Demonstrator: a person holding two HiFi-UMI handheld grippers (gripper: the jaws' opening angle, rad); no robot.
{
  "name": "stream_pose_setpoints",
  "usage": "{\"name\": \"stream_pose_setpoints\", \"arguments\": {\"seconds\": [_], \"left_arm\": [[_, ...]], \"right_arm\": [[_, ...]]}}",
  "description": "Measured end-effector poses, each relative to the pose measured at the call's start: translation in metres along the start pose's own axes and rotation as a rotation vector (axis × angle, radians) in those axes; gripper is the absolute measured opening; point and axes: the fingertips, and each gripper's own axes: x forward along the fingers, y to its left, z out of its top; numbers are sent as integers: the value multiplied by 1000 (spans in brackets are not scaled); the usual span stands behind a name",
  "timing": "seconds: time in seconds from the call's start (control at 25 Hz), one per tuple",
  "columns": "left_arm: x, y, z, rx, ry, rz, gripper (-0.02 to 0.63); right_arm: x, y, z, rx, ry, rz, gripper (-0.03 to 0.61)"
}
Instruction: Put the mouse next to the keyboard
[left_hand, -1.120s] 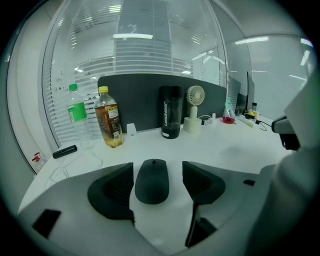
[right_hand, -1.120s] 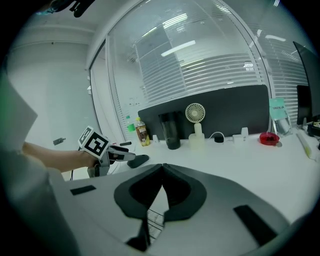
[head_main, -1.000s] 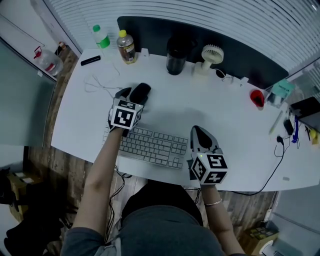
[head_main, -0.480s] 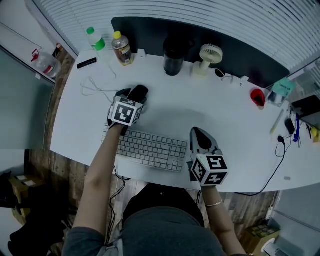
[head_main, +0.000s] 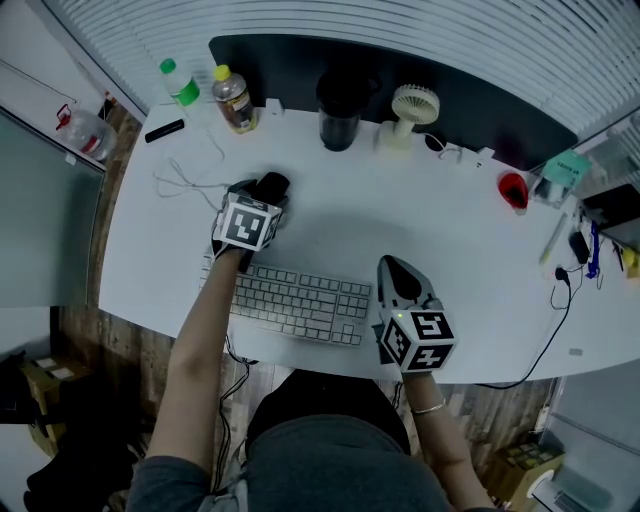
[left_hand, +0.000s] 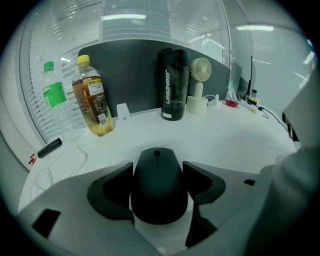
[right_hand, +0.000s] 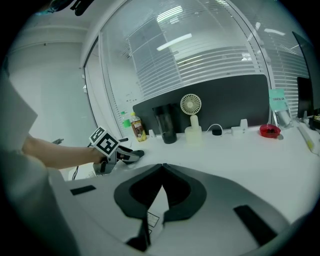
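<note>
A black mouse (head_main: 272, 187) (left_hand: 159, 184) sits between the jaws of my left gripper (head_main: 258, 196) (left_hand: 158, 167), which is shut on its sides. It is over the white desk (head_main: 450, 240), just beyond the far left corner of the white keyboard (head_main: 290, 300). I cannot tell whether the mouse rests on the desk. My right gripper (head_main: 397, 272) (right_hand: 162, 166) is at the keyboard's right end, shut with nothing in it. In the right gripper view, the left gripper (right_hand: 120, 156) shows at the left.
At the desk's back stand a green-capped bottle (head_main: 180, 82), a tea bottle (head_main: 235, 100) (left_hand: 93, 100), a black tumbler (head_main: 338, 110) (left_hand: 174, 85) and a small fan (head_main: 412, 108) (left_hand: 200, 92). A white cable (head_main: 185, 180) lies left of the mouse. A red cup (head_main: 513, 188) is at the right.
The head view has drifted a little. The left gripper keeps its hold on the mouse at about the same place. The right gripper has not moved.
</note>
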Motion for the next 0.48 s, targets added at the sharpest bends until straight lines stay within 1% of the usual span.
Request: {"name": "stream_pose_setpoints", "arguments": {"seconds": [0.48], "left_arm": [[-2, 0, 1, -20, -2, 15, 299]], "right_arm": [[-6, -4, -5, 15, 4, -16, 5]]}}
